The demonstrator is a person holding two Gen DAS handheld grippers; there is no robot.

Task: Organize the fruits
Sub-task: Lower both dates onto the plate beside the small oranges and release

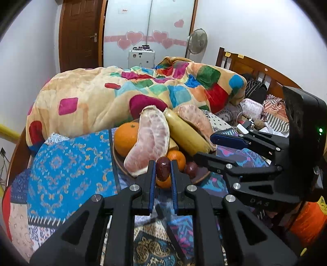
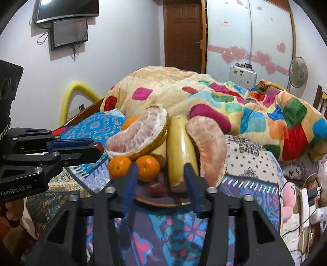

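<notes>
place: home bedroom | evidence: bed (image 1: 67, 163) with patchwork quilt (image 1: 114, 98) beyond the tongs | wooden headboard (image 1: 255, 67) right | door (image 2: 184, 34), wall TV (image 2: 67, 9) behind

Left tongs (image 1: 161, 169) clamped, right tongs (image 2: 161, 174) parted

My left gripper (image 1: 162, 169) covers the sides of the red date (image 1: 163, 168) I'm pinching, and its fingers block most of the small orange (image 1: 163, 183) behind it and the near rim of the plate (image 1: 199, 177). From my right wrist, my right gripper (image 2: 160, 178) is smeared with blur, its blue pads (image 2: 130, 184) hiding part of the plate's (image 2: 163, 202) front and the foot of the banana (image 2: 178, 155). The dark fruit (image 2: 156, 189) on the plate there is too blurred to name.
</notes>
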